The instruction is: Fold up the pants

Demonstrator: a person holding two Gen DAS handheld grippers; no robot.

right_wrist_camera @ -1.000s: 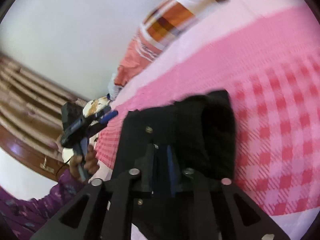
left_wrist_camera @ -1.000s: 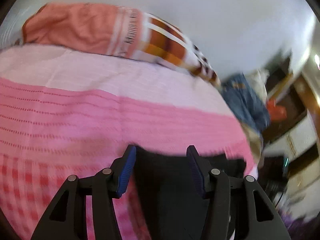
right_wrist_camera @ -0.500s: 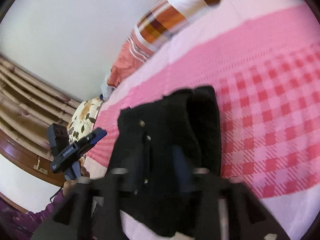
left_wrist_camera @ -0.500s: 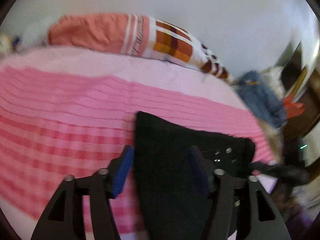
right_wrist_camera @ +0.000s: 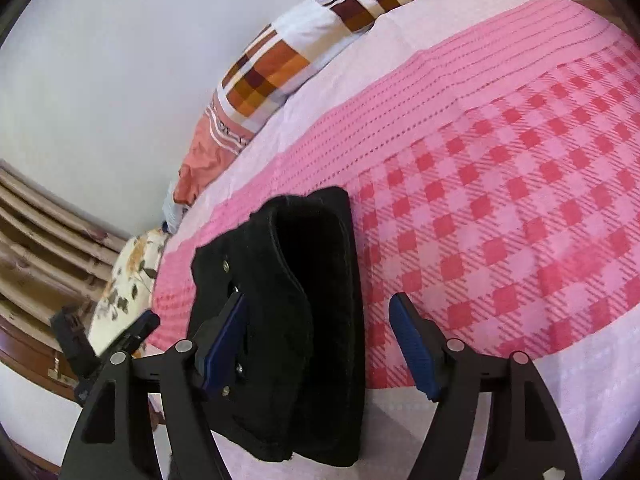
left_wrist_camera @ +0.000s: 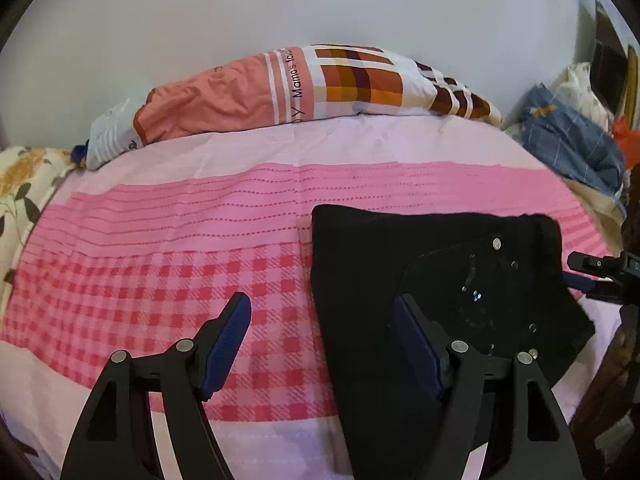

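My left fingers (left_wrist_camera: pixel 322 330) are spread wide and hold nothing. My right fingers (right_wrist_camera: pixel 318 334) are wide too, with nothing in them. The black pants (left_wrist_camera: pixel 362 280) lie folded on the pink checked bedspread (left_wrist_camera: pixel 160 280), near the bed's edge. A long orange checked pillow (left_wrist_camera: pixel 304 84) lies by the wall.

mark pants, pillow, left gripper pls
pants (left_wrist_camera: pixel 360 264), left wrist view, flat upper panel
pillow (left_wrist_camera: pixel 360 80), left wrist view, checkered middle
left gripper (left_wrist_camera: pixel 320 312), left wrist view, midway between open fingertips
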